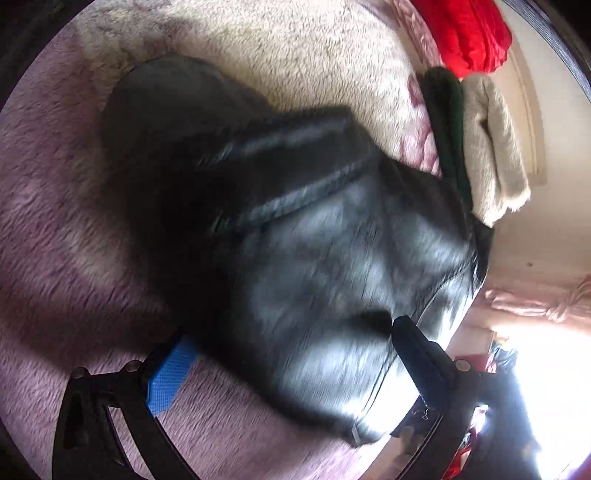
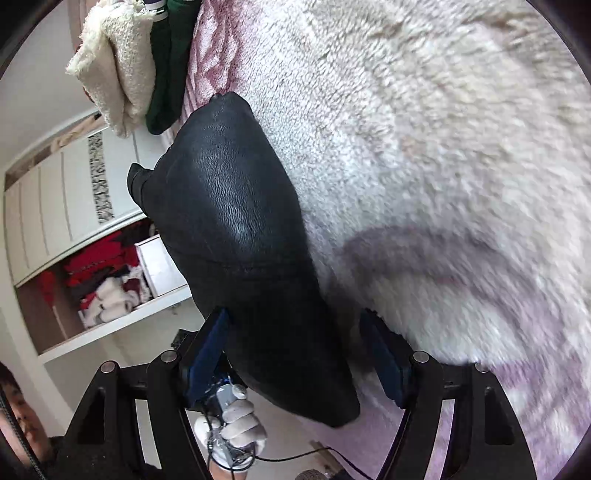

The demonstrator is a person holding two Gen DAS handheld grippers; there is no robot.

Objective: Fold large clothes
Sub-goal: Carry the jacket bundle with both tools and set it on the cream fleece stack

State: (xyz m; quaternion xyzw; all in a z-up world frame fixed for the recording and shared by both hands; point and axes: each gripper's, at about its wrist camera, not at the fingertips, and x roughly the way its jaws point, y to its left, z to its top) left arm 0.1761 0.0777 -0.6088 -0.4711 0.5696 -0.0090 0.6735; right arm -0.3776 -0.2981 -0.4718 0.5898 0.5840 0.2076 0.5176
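A black leather jacket (image 1: 295, 236) lies bunched on the fluffy pink-and-cream blanket (image 1: 55, 240), reaching that blanket's edge. The left gripper (image 1: 288, 354) has its fingers spread wide with the jacket's bulk between them; whether they pinch it I cannot tell. The right gripper (image 2: 295, 354) also stands open around a jacket fold. A cream fleece (image 2: 118, 66) and a dark green garment (image 2: 170, 62) are stacked near the blanket's edge, beside a red garment (image 1: 465, 33).

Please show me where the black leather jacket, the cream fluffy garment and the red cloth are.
black leather jacket (image 2: 229, 206): right wrist view, on its glossy upper panel.
cream fluffy garment (image 1: 491, 155): left wrist view, on its folded middle.
red cloth (image 1: 469, 33): left wrist view, on its bunched centre.
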